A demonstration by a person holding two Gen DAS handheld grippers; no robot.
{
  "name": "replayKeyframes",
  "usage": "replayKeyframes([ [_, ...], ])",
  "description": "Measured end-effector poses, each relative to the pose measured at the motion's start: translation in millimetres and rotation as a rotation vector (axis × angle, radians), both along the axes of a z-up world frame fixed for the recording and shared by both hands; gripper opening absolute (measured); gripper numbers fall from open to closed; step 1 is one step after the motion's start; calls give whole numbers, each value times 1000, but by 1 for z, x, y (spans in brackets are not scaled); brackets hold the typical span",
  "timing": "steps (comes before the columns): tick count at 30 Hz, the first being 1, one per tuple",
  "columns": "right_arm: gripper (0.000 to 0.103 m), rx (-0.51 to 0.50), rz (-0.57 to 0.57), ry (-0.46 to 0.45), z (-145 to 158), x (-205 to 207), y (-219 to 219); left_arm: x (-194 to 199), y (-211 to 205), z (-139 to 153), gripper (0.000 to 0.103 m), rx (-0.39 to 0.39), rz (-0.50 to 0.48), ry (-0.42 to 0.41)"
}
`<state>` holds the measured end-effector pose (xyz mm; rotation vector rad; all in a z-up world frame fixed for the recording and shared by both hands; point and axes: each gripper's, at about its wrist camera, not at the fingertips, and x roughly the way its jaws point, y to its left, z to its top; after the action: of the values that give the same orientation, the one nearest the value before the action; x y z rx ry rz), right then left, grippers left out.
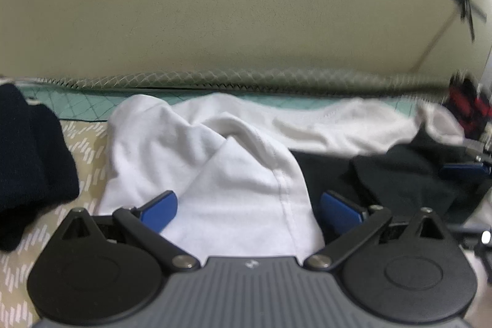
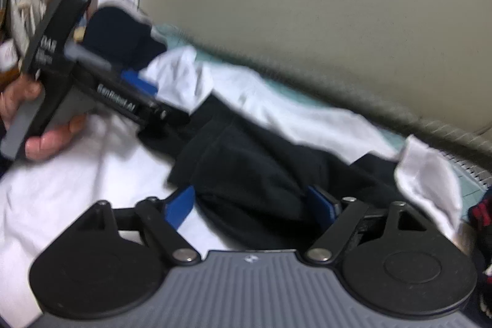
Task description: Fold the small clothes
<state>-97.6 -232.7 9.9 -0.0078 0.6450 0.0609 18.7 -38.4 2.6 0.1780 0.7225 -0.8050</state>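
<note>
Two garments lie crumpled in front of you, and neither shows a finished fold, so I judge the task barely begun on this pair. Take the bunched white cotton garment (image 1: 233, 162) as your landmark. To its left sits a dark navy knitted piece (image 1: 27, 162) on the beige patterned bedcover (image 1: 83, 149), heaped rather than squared, so it may be waiting too. Over the white garment's near end your left gripper (image 1: 249, 209) stands with its blue pads (image 1: 160, 209) spread wide, a raised fold of white cloth between them; one pad lies against the cloth's left edge, the other sits just off its right edge over the black cloth, and I see no pinch. Your left hand (image 2: 46, 119) grips its handle, seen from the right wrist view. To the right of the white garment, overlapping it, lies the rumpled black fabric garment (image 2: 246, 162). Your right gripper (image 2: 255, 205) is down on its near edge, jaws standing wide with a thick roll of black cloth filling the gap; whether the pads press on it or merely flank it I cannot tell through the blur. Further right, a red and dark item (image 1: 467, 106) lies near the wall. Flattening, squaring and folding both pieces appears to remain.
</note>
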Motion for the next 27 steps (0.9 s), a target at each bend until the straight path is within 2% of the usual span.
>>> replayKeyframes([
  [3, 54, 104, -81, -125, 22, -13, -17, 9, 25, 15, 102, -143, 45, 51],
  [4, 45, 120, -105, -155, 27, -17, -22, 11, 33, 19, 102, -184, 56, 72],
  [7, 42, 158, -130, -171, 31, -23, -30, 8, 40, 27, 97, -232, 40, 84],
  [8, 42, 159, -119, -154, 28, -22, -29, 5, 38, 28, 95, -232, 16, 81],
  [10, 41, 156, -95, -106, 18, -18, -26, -1, 28, 25, 77, -207, -42, 83],
  [11, 41, 152, -77, -72, 12, -14, -23, -3, 22, 22, 72, -176, -65, 83],
  [13, 39, 122, -57, 30, -6, 3, -19, -5, 7, 9, 49, -80, -82, 91],
  [14, 39, 87, -67, 24, -12, 6, -19, -3, 1, 1, 46, -33, -70, 97],
  [15, 34, 122, -80, 34, -10, 10, -27, -3, 0, -1, 46, -23, -62, 57],
  [18, 35, 155, -65, 50, -3, 14, -36, 1, 2, -1, 46, -24, -46, 56],
  [20, 36, 214, -72, 9, 7, 10, -44, 6, 7, -2, 47, -37, -22, 65],
  [21, 41, 243, -95, -27, 14, 4, -51, 4, 9, -1, 48, -49, -11, 73],
  [23, 45, 278, -143, -80, 24, -11, -58, 2, 17, 5, 53, -80, 13, 72],
  [25, 47, 285, -172, -76, 26, -24, -60, 2, 29, 15, 54, -121, 45, 57],
  [27, 47, 308, -174, -62, 26, -40, -59, -1, 49, 33, 54, -196, 76, 58],
])
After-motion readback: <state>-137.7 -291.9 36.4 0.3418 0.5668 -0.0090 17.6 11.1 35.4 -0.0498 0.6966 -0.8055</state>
